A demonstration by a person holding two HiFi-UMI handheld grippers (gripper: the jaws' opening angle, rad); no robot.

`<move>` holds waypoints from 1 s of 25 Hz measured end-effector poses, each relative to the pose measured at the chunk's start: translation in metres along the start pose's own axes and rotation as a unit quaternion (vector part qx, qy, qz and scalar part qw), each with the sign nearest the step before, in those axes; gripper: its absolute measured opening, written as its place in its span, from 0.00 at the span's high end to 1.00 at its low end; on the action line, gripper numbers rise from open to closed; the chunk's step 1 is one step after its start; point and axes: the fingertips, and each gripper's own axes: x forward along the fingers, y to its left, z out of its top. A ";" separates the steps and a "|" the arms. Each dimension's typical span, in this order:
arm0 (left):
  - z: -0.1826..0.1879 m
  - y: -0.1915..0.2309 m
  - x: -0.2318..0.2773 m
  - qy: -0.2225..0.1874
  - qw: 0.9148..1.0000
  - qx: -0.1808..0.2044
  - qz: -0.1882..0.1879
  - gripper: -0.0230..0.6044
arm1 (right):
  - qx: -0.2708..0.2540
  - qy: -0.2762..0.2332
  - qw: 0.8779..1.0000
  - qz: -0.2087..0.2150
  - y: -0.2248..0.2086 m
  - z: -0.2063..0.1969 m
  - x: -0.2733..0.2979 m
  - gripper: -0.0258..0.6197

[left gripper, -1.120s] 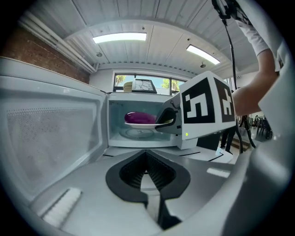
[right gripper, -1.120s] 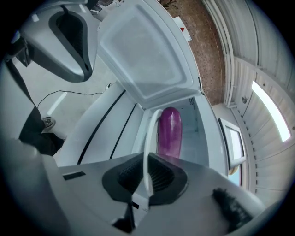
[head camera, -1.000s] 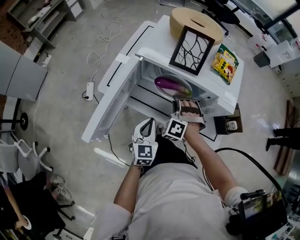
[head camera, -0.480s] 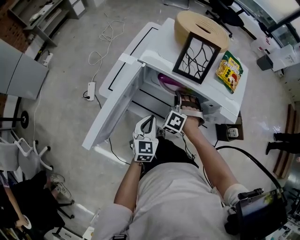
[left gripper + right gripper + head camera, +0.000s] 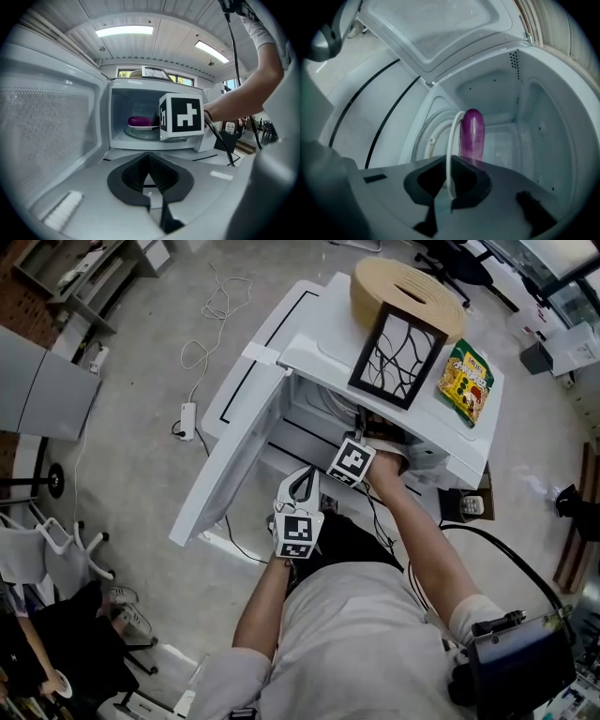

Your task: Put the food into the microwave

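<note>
Inside the microwave (image 5: 543,122), our right gripper (image 5: 450,173) clamps the plate (image 5: 451,131) of eggplant (image 5: 472,133), so we judge only release and closing the door (image 5: 220,465) remain; our left gripper (image 5: 149,164) sits clenched, empty.

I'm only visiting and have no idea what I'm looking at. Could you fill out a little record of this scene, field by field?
Appliance: white microwave, its door swung open
Food: purple eggplant on a white plate
Right claw: shut on the plate's rim, holding it inside the microwave
Left claw: shut, nothing in it, in front of the microwave
Plate set down: cannot tell
On top of microwave: framed picture, snack bag, round tan box
</note>
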 end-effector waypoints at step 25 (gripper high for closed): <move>0.008 -0.018 -0.006 0.004 0.999 -0.013 -0.038 0.95 | 0.259 -0.086 0.951 0.143 -0.008 0.024 -0.002 0.75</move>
